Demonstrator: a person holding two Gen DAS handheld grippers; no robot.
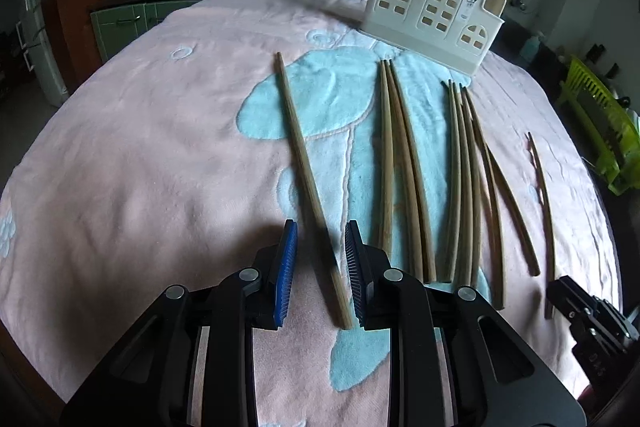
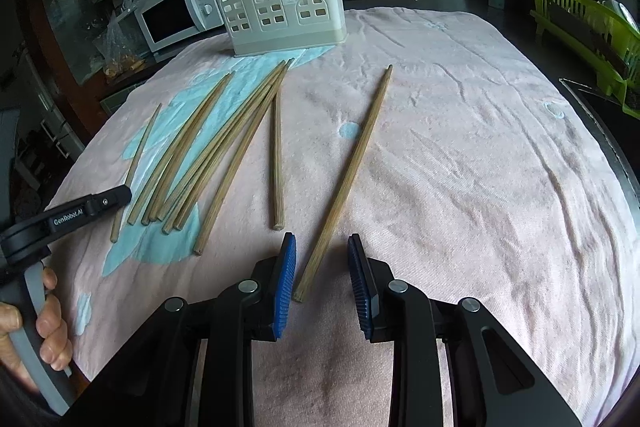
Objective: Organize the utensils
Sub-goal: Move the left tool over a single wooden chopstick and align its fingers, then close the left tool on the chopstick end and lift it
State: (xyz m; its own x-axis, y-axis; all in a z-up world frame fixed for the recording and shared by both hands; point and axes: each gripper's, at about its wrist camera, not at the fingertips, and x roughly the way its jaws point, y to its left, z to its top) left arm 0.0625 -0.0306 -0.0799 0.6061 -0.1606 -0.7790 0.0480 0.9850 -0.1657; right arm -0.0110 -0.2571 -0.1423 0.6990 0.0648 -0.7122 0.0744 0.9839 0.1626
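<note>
Two grippers, left gripper point(image 1: 321, 251) and right gripper point(image 2: 322, 265), each straddle a chopstick point(image 1: 310, 183) point(image 2: 347, 179) with pads unclamped; closing off-centre could roll it across the towel point(image 2: 460, 155), short of the holder point(image 2: 280, 7) at twelve o'clock.

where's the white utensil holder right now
The white utensil holder stands upright at the far edge of the pink towel, just beyond the chopsticks' far tips, with the microwave behind it to the left in the right wrist view.
</note>
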